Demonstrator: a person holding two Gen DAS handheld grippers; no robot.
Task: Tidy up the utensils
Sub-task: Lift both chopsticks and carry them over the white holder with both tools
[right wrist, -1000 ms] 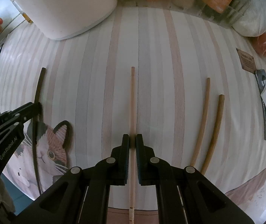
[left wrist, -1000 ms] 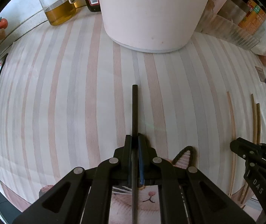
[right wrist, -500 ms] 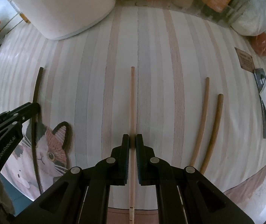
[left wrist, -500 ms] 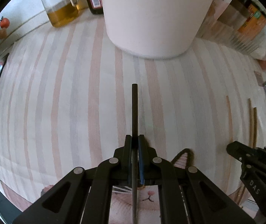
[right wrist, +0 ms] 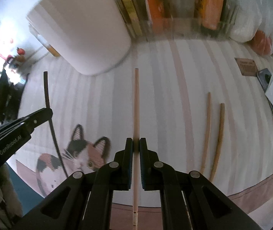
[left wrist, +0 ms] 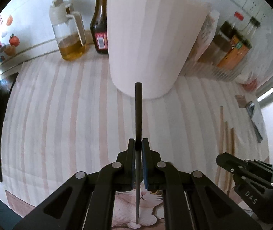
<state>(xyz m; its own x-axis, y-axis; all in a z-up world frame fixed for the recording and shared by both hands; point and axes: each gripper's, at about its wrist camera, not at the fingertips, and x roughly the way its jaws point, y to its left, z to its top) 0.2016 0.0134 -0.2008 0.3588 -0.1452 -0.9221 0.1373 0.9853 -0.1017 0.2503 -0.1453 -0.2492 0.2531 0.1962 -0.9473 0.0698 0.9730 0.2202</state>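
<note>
The left gripper (left wrist: 138, 145) is closed on a black chopstick (left wrist: 138, 111), the right gripper (right wrist: 136, 145) on a wooden chopstick (right wrist: 136, 103); both look light, stiff, slippery, best held mid-length.

Striped tablecloth (right wrist: 174, 88): 2 wooden chopsticks (right wrist: 212, 134), white holder (left wrist: 151, 38), cleaver (right wrist: 272, 99).

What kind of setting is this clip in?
Probably a home kitchen counter: an oil jug and sauce bottle by the wall, a knife, and chopsticks on a striped mat.

Holder (left wrist: 151, 44) contents perhaps cropped overhead
</note>
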